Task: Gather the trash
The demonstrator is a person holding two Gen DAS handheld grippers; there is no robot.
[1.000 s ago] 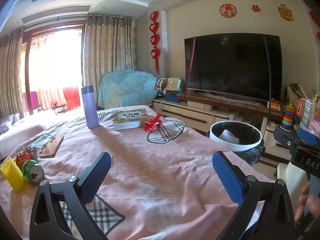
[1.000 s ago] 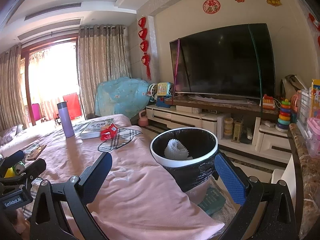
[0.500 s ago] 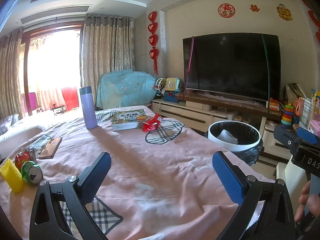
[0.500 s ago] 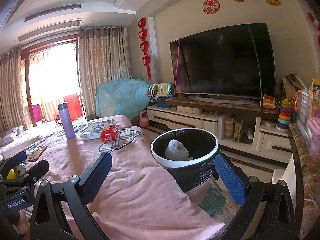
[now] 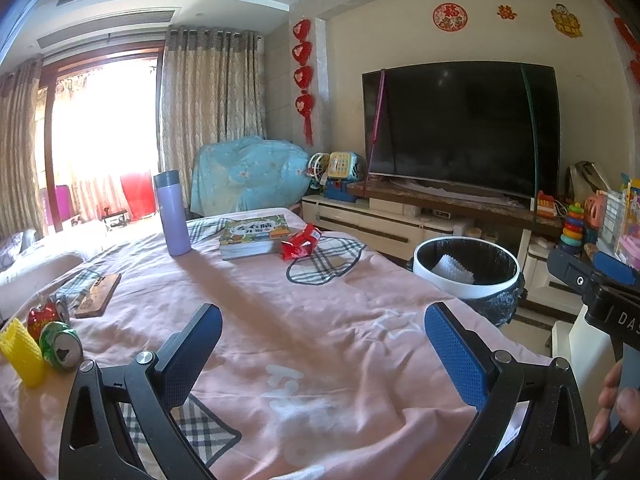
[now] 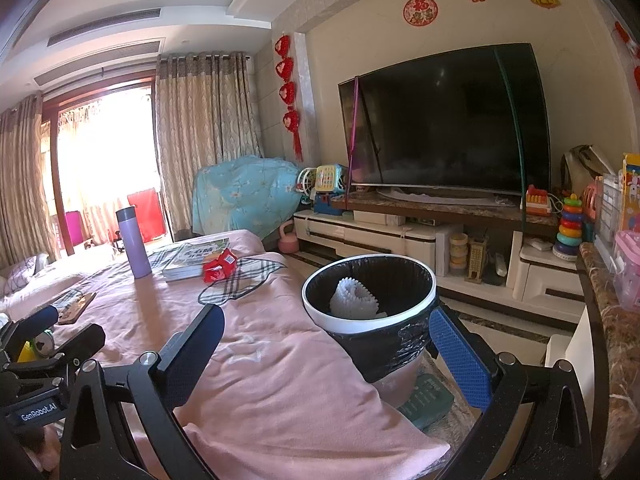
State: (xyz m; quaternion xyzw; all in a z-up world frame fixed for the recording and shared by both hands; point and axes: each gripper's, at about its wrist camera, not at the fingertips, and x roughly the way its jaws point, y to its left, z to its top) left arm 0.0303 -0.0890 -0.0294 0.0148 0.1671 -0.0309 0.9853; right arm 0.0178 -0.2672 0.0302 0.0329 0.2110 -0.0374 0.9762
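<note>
A white-rimmed trash bin [image 5: 466,276] with a black liner stands beside the table's right edge; white foam netting [image 6: 354,296] lies inside it. On the pink tablecloth a red wrapper [image 5: 301,241] lies by a book at the far side. At the left edge lie a crushed green can [image 5: 60,345], a red can [image 5: 42,316] and yellow foam netting [image 5: 21,350]. My left gripper [image 5: 326,346] is open and empty over the near table. My right gripper [image 6: 332,352] is open and empty, just in front of the bin [image 6: 370,304].
A purple flask [image 5: 172,214] and a book [image 5: 254,234] stand at the far side, a wooden board [image 5: 98,295] at the left. A TV cabinet [image 5: 400,224] with toys runs along the wall behind the bin. A marble counter [image 6: 616,344] is at the right.
Both grippers have drifted slightly; the left view has shifted a little so table objects sit marginally lower and left. Both stay open and empty.
</note>
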